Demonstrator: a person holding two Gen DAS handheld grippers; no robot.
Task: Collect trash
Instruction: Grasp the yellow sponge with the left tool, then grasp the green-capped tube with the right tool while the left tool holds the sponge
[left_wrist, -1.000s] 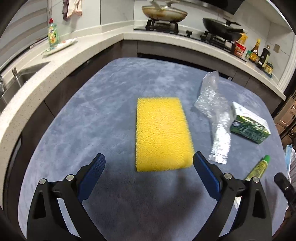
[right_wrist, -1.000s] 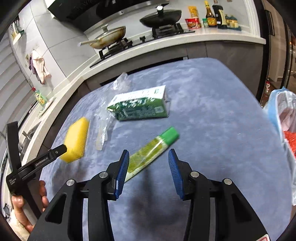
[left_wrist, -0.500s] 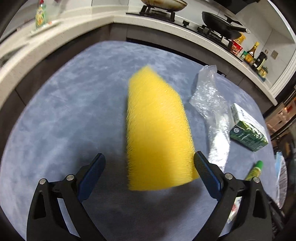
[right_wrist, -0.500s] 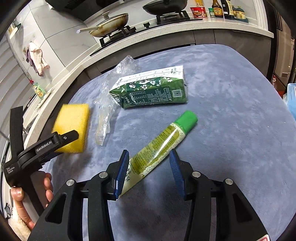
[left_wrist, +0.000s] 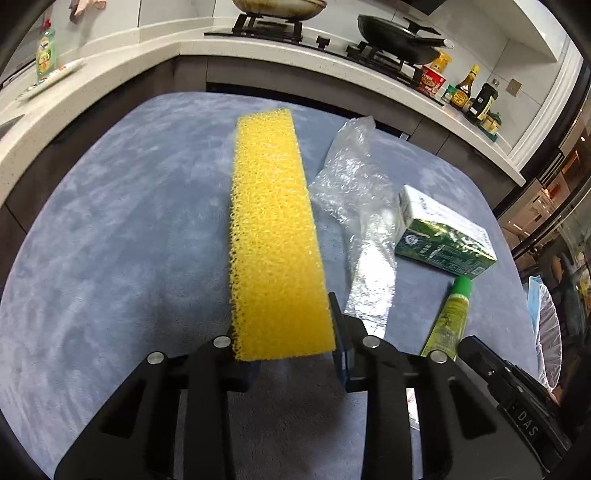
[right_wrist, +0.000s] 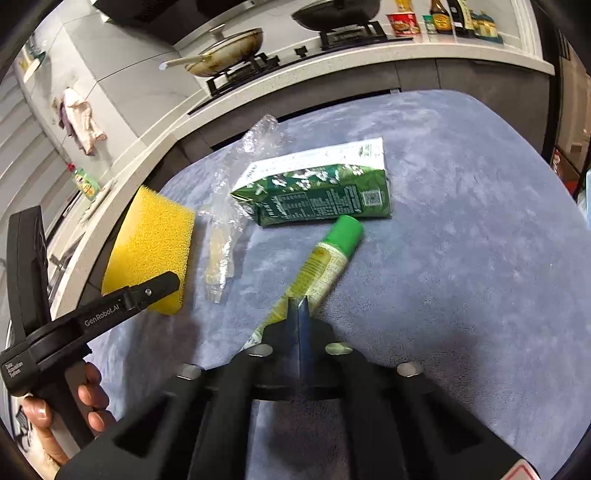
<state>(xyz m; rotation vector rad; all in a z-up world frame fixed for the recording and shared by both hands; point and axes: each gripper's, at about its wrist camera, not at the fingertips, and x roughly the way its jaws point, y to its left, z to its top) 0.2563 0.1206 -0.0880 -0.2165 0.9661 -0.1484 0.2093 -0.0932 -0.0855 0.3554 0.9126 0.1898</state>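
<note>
Trash: one sponge (left_wrist: 275, 236) clamped in left gripper (left_wrist: 284, 354); one tube (right_wrist: 321, 258) pinched by right gripper (right_wrist: 299, 314); one carton (right_wrist: 317, 195).

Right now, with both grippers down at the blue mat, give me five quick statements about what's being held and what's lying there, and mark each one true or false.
1. The left gripper is shut on the yellow sponge. True.
2. The sponge lies flat on the blue mat. False: it is tipped up on edge between the fingers.
3. The right gripper is wide open. False: its fingers are shut on the flat end of the green-capped tube.
4. The green carton lies on its side. True.
5. The clear plastic wrapper sits inside a pan. False: it lies on the mat between sponge and carton.
</note>
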